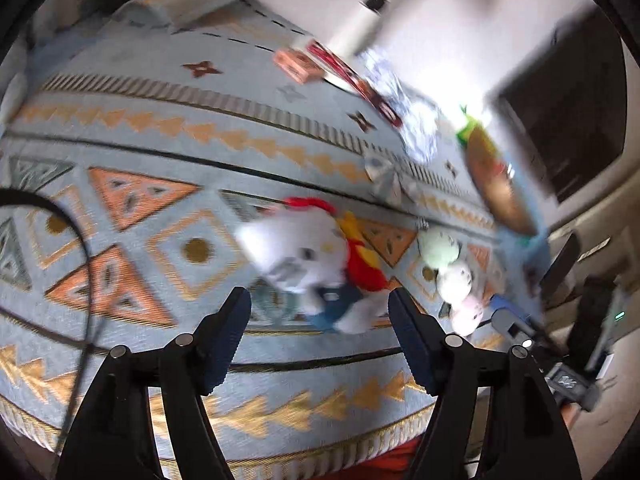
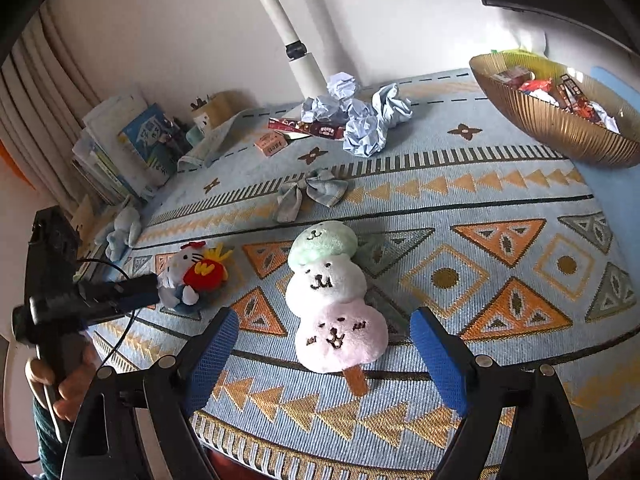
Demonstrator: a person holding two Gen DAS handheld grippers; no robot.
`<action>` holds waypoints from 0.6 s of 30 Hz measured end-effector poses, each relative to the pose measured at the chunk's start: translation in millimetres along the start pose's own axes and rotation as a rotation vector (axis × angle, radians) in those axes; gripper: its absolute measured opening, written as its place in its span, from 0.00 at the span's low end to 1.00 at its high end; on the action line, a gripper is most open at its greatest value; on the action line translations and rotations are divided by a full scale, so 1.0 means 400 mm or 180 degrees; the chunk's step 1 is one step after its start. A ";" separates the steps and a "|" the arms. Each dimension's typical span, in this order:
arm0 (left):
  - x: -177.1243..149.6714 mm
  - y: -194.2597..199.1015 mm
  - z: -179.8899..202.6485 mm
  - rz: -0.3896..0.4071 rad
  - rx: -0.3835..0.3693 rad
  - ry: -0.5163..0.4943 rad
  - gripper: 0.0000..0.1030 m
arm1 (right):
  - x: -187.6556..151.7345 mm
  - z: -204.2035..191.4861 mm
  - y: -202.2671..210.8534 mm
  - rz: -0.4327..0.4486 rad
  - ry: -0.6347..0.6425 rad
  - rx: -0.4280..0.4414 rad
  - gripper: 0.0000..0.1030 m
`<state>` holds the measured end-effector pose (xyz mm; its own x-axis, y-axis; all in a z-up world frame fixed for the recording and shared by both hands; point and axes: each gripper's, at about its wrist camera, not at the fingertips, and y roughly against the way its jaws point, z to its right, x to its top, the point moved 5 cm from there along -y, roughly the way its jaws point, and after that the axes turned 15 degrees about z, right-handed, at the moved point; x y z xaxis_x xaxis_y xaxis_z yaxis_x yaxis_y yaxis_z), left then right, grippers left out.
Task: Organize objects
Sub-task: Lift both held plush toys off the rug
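Note:
A white kitty plush (image 1: pixel 304 256) with a red bow and a red fries pouch lies on the patterned tablecloth (image 1: pixel 160 128). My left gripper (image 1: pixel 320 314) stands open just in front of it, with the plush's lower end between the fingertips and neither pad pressing on it. In the right wrist view the same kitty plush (image 2: pixel 192 276) lies at the left. A three-ball dango plush (image 2: pixel 332 300), green, white and pink on a brown stick, lies between the fingers of my right gripper (image 2: pixel 326 346). That gripper is open, with clear gaps on both sides.
A ribbed gold bowl (image 2: pixel 552 128) of snacks stands at the back right. Crumpled paper (image 2: pixel 360 116), a red snack packet (image 2: pixel 312 128), a pink box (image 2: pixel 272 144) and a grey bow (image 2: pixel 312 192) lie farther back. Books (image 2: pixel 132 152) and a blue plush (image 2: pixel 124 232) line the left edge.

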<state>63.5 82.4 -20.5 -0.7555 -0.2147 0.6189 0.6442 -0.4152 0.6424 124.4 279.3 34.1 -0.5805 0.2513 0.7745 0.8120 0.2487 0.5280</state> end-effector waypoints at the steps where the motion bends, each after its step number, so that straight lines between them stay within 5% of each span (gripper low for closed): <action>1: -0.004 -0.014 0.018 -0.0018 0.0032 -0.0059 0.68 | 0.000 0.000 -0.002 -0.0007 0.0009 -0.0009 0.84; 5: -0.003 -0.079 0.060 0.0018 0.0679 -0.0697 0.68 | -0.003 0.002 -0.004 -0.0032 0.0073 -0.0035 0.84; 7: -0.004 -0.089 0.060 0.0073 0.0805 -0.0913 0.68 | 0.000 0.000 -0.011 -0.0056 0.0147 -0.0050 0.84; 16: -0.001 -0.043 0.027 0.0220 0.0607 -0.0940 0.52 | -0.009 -0.030 -0.118 -0.0315 0.0593 -0.0201 0.82; 18: 0.001 -0.032 0.041 0.0294 0.0522 -0.0948 0.52 | -0.019 -0.034 -0.134 -0.0368 0.0581 -0.0186 0.56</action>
<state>57.0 102.0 -21.3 -0.6409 0.0326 0.7669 0.7370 -0.2533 0.6266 86.0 251.3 4.7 -0.6537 0.0493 0.7551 0.7459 0.2101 0.6320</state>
